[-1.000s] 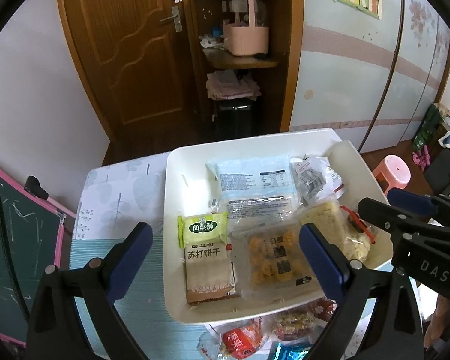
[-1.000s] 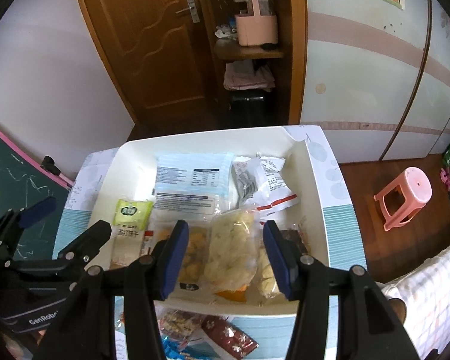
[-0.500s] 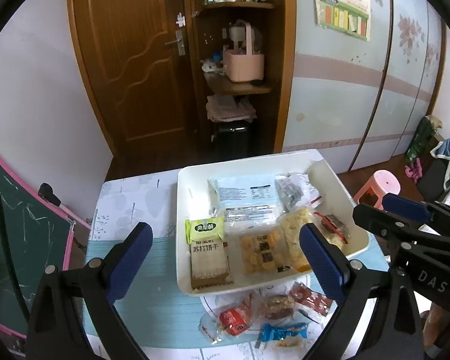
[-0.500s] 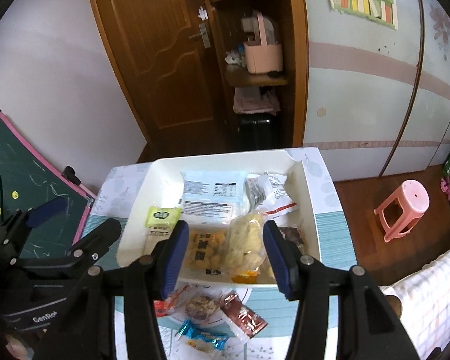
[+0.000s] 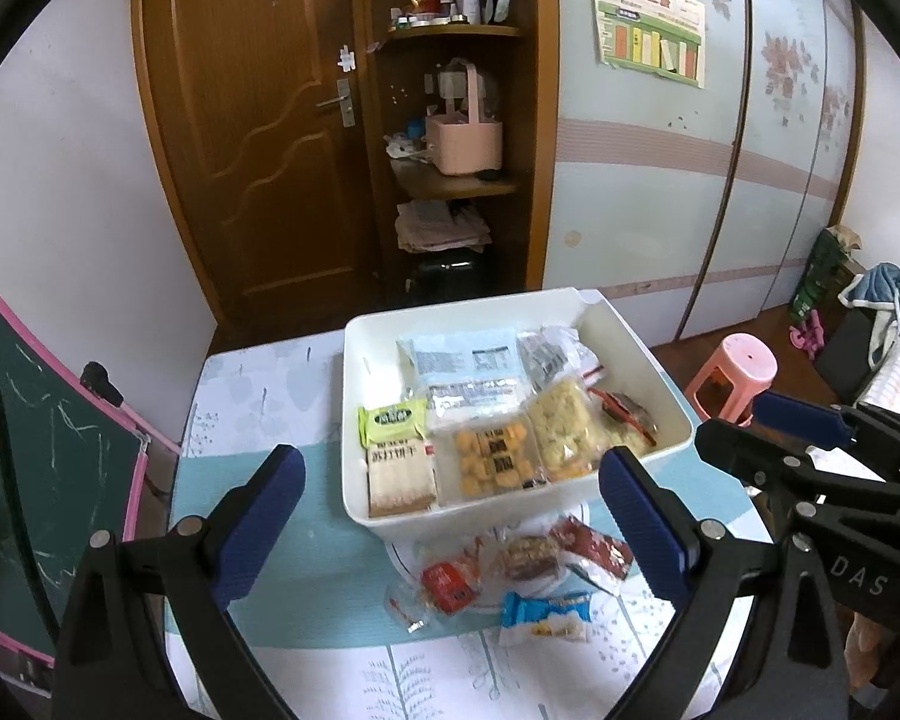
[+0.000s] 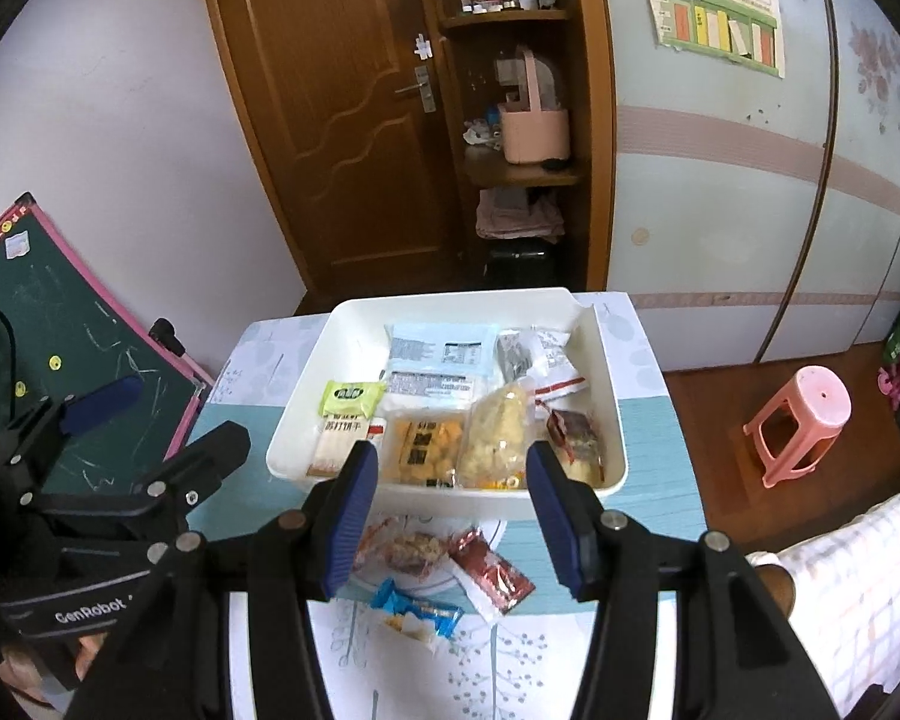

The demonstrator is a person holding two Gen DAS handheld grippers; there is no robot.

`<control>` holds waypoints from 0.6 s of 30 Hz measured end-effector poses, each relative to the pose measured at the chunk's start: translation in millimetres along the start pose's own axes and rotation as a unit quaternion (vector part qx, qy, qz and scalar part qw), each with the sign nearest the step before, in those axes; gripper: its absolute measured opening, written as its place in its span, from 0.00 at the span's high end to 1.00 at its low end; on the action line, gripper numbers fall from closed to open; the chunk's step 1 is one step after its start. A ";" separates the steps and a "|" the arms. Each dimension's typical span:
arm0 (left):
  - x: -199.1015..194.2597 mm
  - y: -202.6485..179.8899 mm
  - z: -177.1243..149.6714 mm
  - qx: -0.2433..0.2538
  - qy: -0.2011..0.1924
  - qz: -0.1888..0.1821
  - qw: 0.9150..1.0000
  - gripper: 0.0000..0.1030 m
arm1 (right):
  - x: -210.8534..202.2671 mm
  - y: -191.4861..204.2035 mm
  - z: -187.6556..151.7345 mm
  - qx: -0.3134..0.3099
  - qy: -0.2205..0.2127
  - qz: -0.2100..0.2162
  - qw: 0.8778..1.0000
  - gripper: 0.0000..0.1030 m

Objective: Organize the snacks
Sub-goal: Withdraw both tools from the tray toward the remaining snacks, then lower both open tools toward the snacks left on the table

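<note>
A white bin (image 5: 354, 468) (image 6: 306, 396) stands on the table and holds several snack packets: a green packet (image 5: 393, 423), a cracker pack (image 5: 401, 474), an orange biscuit pack (image 5: 492, 465) and a pale blue bag (image 5: 462, 360). In front of the bin lie loose snacks: a red packet (image 5: 447, 585), a brown one (image 5: 531, 555), a dark red sachet (image 6: 492, 570) and a blue wrapper (image 5: 546, 612) (image 6: 417, 603). My left gripper (image 5: 450, 522) is open and empty, above the loose snacks. My right gripper (image 6: 450, 516) is open and empty, near the bin's front wall.
The table (image 5: 306, 570) has a teal and white patterned cover. A green chalkboard with a pink frame (image 6: 48, 324) leans at the left. A pink stool (image 6: 801, 426) stands on the floor at the right. A wooden door (image 5: 258, 120) and shelves are behind.
Both grippers have pulled back and up from the bin, so the bin looks smaller and the loose snacks in front of it have come fully into view. Both stay open.
</note>
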State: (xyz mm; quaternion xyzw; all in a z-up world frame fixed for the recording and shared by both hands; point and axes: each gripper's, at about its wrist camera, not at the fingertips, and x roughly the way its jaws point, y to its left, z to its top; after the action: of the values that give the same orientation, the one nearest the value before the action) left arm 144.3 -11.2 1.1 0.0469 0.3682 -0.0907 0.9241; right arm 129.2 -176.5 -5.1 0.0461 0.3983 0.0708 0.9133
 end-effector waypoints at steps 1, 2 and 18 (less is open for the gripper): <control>-0.4 -0.5 -3.9 0.001 0.002 -0.001 1.000 0.05 | -0.5 -0.3 -5.0 0.000 0.001 0.002 1.000 0.49; -0.7 -1.9 -9.6 0.002 0.004 -0.001 1.000 0.05 | -0.7 -1.1 -8.9 0.001 0.002 0.003 1.000 0.49; 42.3 4.6 -102.1 0.038 0.058 -0.008 0.998 0.05 | 49.4 2.4 -96.4 -0.035 0.067 0.030 0.997 0.50</control>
State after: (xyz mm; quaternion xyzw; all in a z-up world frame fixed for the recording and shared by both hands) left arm 106.7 3.4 -102.0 0.0846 0.4182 -0.1088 0.8979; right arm 91.5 -163.2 -105.8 0.0210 0.4539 0.1155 0.8833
